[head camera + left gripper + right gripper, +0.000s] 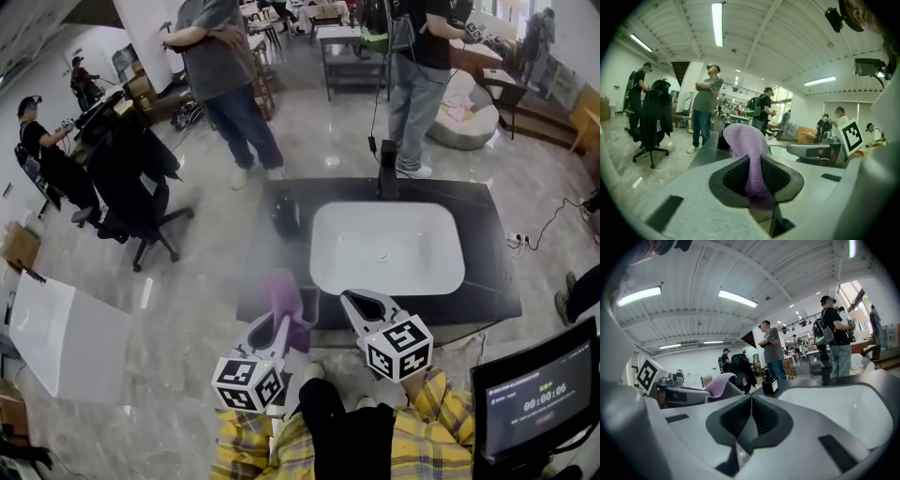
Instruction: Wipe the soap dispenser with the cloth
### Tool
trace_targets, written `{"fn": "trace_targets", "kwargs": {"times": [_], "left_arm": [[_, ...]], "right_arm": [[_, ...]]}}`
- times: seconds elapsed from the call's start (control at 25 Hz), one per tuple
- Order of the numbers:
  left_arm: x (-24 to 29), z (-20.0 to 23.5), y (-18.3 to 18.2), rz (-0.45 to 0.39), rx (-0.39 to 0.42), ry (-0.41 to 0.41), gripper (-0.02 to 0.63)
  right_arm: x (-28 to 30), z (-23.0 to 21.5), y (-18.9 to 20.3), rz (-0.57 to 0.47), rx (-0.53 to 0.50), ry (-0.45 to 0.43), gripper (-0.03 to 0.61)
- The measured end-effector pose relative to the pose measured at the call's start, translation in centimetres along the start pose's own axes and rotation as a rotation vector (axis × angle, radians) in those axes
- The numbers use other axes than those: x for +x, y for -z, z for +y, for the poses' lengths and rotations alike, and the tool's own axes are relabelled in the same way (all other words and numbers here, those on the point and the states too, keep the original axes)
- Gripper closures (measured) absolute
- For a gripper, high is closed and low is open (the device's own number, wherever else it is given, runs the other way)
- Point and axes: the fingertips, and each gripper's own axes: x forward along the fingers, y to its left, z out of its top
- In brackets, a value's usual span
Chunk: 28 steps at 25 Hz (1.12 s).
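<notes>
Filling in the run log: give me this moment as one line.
left gripper: shut on cloth | right gripper: shut, empty | soap dispenser: on counter, beside basin, untouched | wiping: not started

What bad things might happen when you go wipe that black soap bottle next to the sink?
The soap dispenser stands loose near the counter edge, and the right hand-held gripper is shut and empty, not steadying it, so a hard wipe might tip it. The cloth is only pinched in the left hand-held gripper with much flopping free, so it might slip out.
</notes>
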Motion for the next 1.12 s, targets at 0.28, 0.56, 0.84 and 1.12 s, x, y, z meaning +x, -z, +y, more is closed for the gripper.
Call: {"fn": "trace_targets", "kwargs": {"times": [0.28, 0.56, 0.84, 1.12], "left_arm": [[4.2, 4.8, -1.8, 0.032, 0.007, 0.056, 0.552], [7.1, 9.3, -2.8, 0.052, 0.004, 0.088, 0.552], [8.7, 12.8, -4.3, 0.054, 0.016, 0.122, 0.552], [9.7, 16.3, -5.5, 0.049, 0.032, 0.152, 0.552]], "right_arm": [[5.7, -1.6, -1.2, 0.015, 0.022, 0.051, 0.572], [10.3, -2.5, -1.7, 0.025, 0.035, 0.096, 0.572], [14.1, -2.2, -2.8, 0.019, 0.035, 0.129, 0.572], [17.8, -1.5, -3.3, 0.009, 0.04, 0.158, 0.572]]}}
